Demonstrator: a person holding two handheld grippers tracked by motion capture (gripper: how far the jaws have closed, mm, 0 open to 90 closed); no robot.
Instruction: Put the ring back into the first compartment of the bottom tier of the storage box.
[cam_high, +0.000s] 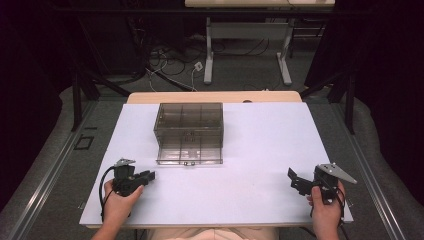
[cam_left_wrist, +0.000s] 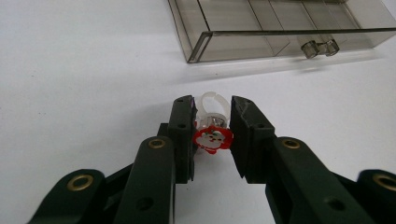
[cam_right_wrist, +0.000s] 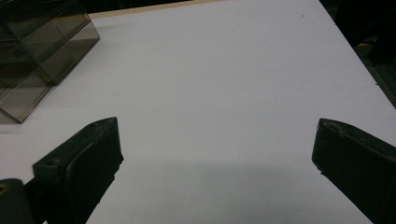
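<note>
Left tool (cam_left_wrist: 212, 122) around ring (cam_left_wrist: 212, 135)

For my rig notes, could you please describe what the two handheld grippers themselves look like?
Both the left gripper and the right gripper are matt black, each with two flat-faced jaws on hinged links. The left gripper view shows brass-coloured pivot rings. Each carries a grey three-cornered plate on top and trails a black cable.

A lab or workshop. Loose cables (cam_high: 170, 62) litter the floor at upper centre, beside a desk frame (cam_high: 247, 45). Dark curtains (cam_high: 385, 75) hang at both edges.
</note>
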